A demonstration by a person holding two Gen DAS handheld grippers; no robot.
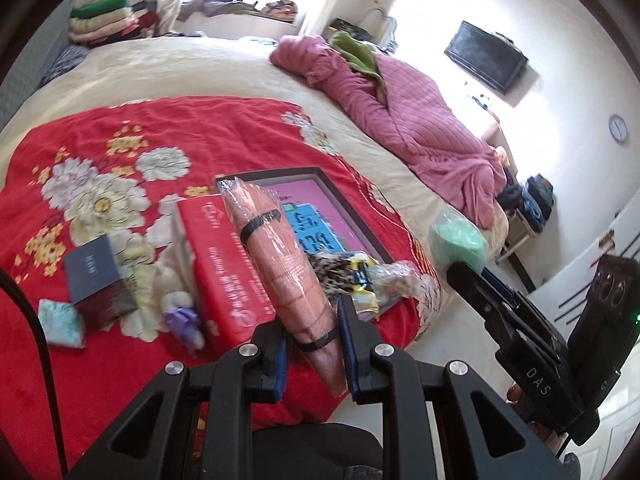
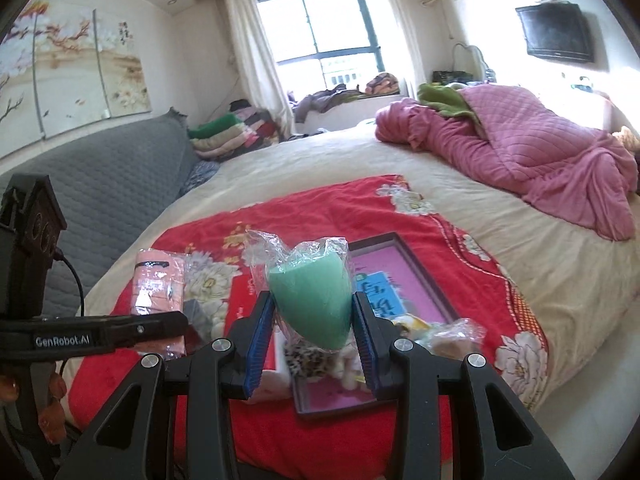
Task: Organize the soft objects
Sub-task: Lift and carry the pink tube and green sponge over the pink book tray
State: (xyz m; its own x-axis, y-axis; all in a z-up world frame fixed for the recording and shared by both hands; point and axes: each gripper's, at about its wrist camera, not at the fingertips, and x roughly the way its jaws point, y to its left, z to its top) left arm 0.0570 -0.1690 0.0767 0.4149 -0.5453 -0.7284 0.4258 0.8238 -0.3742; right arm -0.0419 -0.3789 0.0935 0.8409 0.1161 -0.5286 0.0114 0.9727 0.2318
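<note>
**Trainee:** What does each gripper carry here?

**Operator:** In the left wrist view, lower centre, my left gripper is clenched on a pink cloth roll, wrapped in clear film and banded in black. The roll juts up past the fingers toward mid-frame. In the right wrist view, my right gripper clamps a green sponge in a clear bag, centre of frame, pads pressing both flanks.

**Trainee:** And where do they go?

**Operator:** I judge this the carrying step: both items are lifted off the red floral blanket. The likely target is the dark-framed tray with the pink floor, right of centre in the right view. Its near end already holds a leopard-print pouch and another bagged piece; the far half looks free.

**Trainee:** What does the next move call for?

**Operator:** I would bring each item over the free part of the tray, lower it until it rests, then let go. A red box lies just beside the tray, at centre-left of the left view, so the long roll needs room to clear it. Both grippers hang close together; I would place one item at a time.
</note>
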